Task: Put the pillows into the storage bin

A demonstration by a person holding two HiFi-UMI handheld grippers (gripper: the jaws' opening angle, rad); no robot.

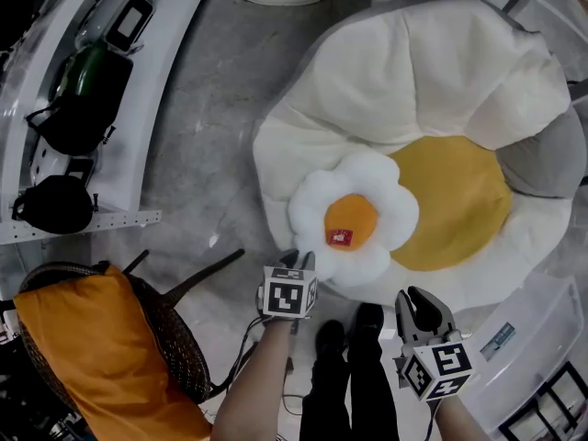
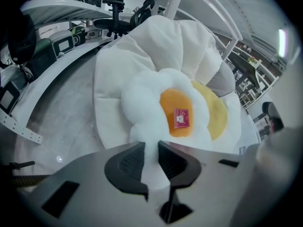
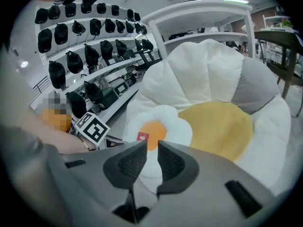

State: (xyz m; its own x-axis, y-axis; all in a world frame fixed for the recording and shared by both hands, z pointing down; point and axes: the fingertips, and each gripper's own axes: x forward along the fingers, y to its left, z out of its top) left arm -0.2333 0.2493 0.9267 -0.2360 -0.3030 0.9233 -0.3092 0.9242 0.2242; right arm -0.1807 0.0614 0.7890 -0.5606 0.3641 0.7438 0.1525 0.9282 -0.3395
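Pinching the near petal of the small flower pillow (image 1: pixel 354 220), the left gripper (image 2: pixel 150 148) has white plush packed between its pads, clenched on it as far as the wide-angle view shows. The pillow lies at frame centre on the big flower cushion (image 1: pixel 450 200), just up and right of that gripper. The right gripper (image 1: pixel 415 301) hangs at lower right, farther off, its jaws slightly parted and empty. A wicker basket (image 1: pixel 175 338) sits at lower left, on the left gripper's side.

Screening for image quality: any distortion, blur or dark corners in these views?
Head view: evenly lit, slightly soft. Left gripper view: strong fisheye, black corners, small flower pillow sharp, left hand-held gripper softer up close. Right gripper view: fisheye bends the shelves.
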